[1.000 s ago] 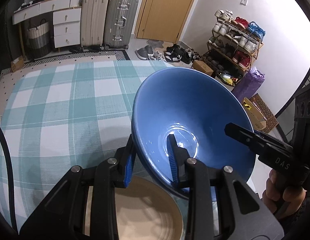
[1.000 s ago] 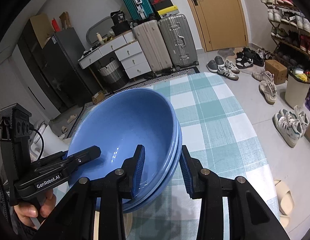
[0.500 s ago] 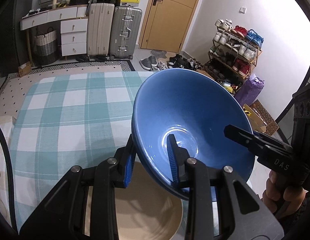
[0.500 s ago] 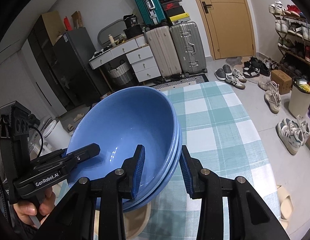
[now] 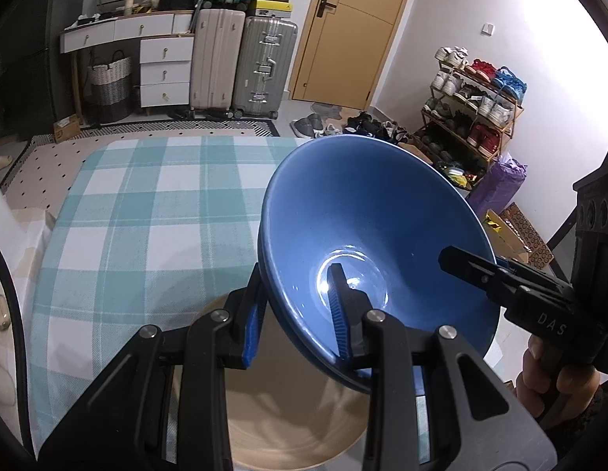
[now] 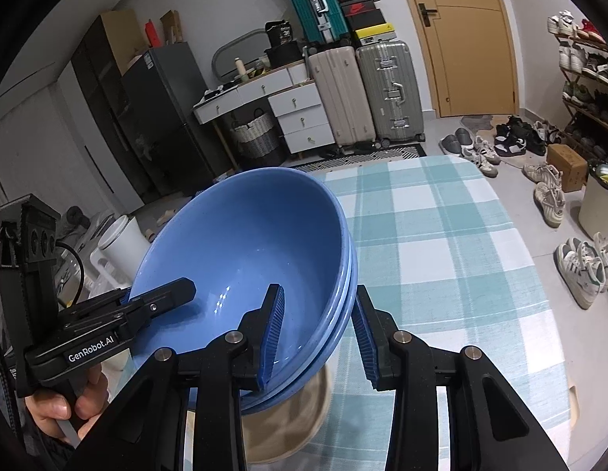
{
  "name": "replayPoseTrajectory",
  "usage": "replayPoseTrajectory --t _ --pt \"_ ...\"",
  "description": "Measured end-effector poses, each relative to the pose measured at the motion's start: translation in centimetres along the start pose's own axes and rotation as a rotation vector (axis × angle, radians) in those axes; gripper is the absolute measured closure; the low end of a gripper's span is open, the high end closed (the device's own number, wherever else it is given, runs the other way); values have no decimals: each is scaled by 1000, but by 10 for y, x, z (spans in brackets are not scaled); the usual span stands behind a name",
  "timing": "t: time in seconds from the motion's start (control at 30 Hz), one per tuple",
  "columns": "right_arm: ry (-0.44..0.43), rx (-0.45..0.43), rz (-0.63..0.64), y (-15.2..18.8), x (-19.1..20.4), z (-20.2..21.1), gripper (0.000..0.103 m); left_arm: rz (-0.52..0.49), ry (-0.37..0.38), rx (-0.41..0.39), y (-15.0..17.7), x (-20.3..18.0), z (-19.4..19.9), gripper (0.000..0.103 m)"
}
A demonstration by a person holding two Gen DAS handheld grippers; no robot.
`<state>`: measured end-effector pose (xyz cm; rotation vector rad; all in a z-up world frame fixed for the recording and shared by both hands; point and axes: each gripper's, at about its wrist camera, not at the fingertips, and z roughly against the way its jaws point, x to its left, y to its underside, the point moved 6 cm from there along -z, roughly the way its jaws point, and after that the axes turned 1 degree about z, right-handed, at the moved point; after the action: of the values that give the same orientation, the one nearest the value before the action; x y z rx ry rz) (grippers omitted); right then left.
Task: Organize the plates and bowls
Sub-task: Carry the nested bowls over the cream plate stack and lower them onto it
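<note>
Both the left gripper (image 5: pixel 296 314) and right gripper (image 6: pixel 317 337) are clamping the stacked blue bowls (image 5: pixel 367 227) above a beige plate (image 5: pixel 288 412) lying on the teal-checked tabletop (image 5: pixel 147 212); suitcases (image 5: pixel 241 62) are standing behind.

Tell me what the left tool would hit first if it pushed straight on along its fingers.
The left tool is clamped on the rim of the blue bowl stack, so the bowls fill its path. Beyond them probably lies the checked tablecloth; depth is unclear.

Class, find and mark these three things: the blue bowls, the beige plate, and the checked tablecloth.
blue bowls (image 6: pixel 241 251): right wrist view, inner wall.
beige plate (image 5: pixel 288 424): left wrist view, its centre.
checked tablecloth (image 5: pixel 147 212): left wrist view, bare middle.
</note>
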<state>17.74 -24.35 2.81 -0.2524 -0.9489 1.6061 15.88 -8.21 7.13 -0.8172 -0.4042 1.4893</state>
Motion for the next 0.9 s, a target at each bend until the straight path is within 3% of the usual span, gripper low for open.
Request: replayPoseTrajectory --t 0.37,0.9 --pt "-41 49 43 20 28 -28 66 46 -56 -6 32 42 16 76" --pt "-47 118 74 41 41 -62 66 107 -74 31 52 78 -11 76"
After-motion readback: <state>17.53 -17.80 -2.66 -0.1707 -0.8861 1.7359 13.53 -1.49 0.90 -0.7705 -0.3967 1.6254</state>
